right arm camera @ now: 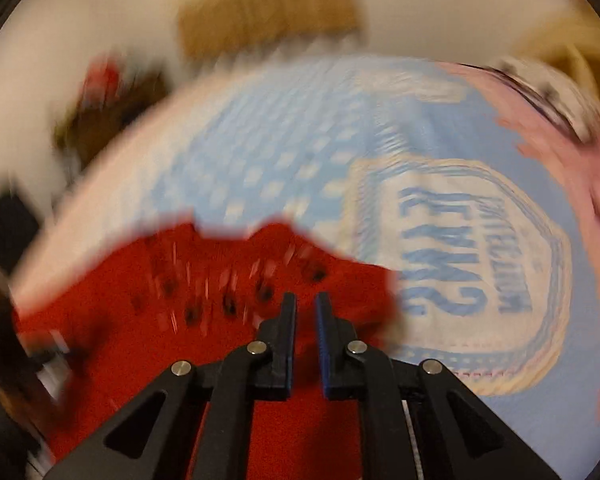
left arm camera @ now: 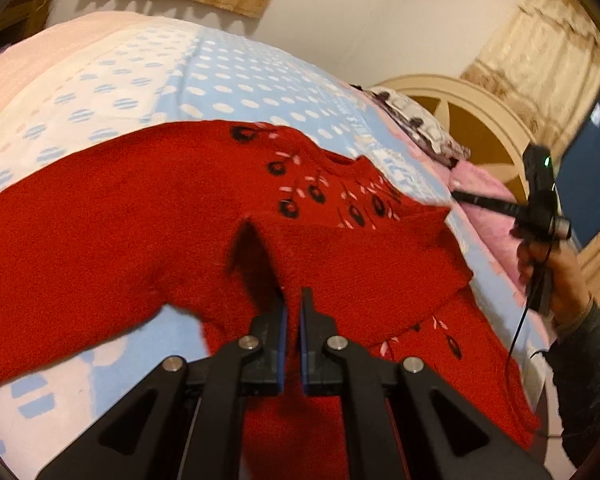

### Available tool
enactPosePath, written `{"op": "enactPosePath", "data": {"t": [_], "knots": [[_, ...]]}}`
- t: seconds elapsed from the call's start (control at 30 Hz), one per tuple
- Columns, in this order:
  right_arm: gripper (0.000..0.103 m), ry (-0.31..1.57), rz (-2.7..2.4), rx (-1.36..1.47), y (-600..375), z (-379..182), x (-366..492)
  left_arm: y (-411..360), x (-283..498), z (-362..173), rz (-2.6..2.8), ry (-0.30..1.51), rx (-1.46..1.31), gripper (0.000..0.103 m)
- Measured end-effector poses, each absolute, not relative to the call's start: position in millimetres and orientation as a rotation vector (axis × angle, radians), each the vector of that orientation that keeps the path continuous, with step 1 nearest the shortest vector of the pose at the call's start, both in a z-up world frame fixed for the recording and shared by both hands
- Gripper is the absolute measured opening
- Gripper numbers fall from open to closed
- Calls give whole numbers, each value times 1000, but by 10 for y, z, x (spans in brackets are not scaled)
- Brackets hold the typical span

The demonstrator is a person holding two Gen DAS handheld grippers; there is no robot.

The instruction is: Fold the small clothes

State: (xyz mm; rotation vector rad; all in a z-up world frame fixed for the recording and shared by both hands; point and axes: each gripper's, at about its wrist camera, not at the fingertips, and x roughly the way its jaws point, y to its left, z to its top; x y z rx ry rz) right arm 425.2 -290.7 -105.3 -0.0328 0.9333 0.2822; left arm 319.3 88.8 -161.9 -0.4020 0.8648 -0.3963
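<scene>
— What is the red sweater [left arm camera: 140,208] ahead of the left gripper [left arm camera: 294,304] made of?
— Fuzzy, matt knit. The gripper itself is matt black plastic with shiny metal pins.
— And beneath it?
— The bedsheet [left arm camera: 204,80]: smooth, matt printed cloth.

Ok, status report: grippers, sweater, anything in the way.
Left gripper shut on red sweater, fold lifted. Right gripper nearly closed, empty. Nothing obstructing.

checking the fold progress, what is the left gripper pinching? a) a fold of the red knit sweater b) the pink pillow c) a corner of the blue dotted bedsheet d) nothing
a: in the left wrist view the left gripper has its jaws closed on a raised fold of the red knit sweater, lifted off the blue dotted bedsheet.
</scene>
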Motion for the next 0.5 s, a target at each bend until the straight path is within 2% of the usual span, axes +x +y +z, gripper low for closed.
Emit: {"op": "enactPosePath", "data": {"t": [0.1, 0.27, 0.4, 0.5], "knots": [[10, 926, 349, -68, -2690, -1114, 4248, 1077, 3187, -1668, -345, 873, -454, 5], [11, 865, 285, 66, -3169, -1113, 4131, 1120, 3172, -1708, -350, 887, -463, 5], [12, 990, 288, 43, -3269, -1315, 4164, 1042, 3189, -1677, -347, 879, -421, 5], [12, 1093, 297, 180, -3392, -1562, 4505, 1076, 3219, -1668, -332, 881, -421, 5]]}}
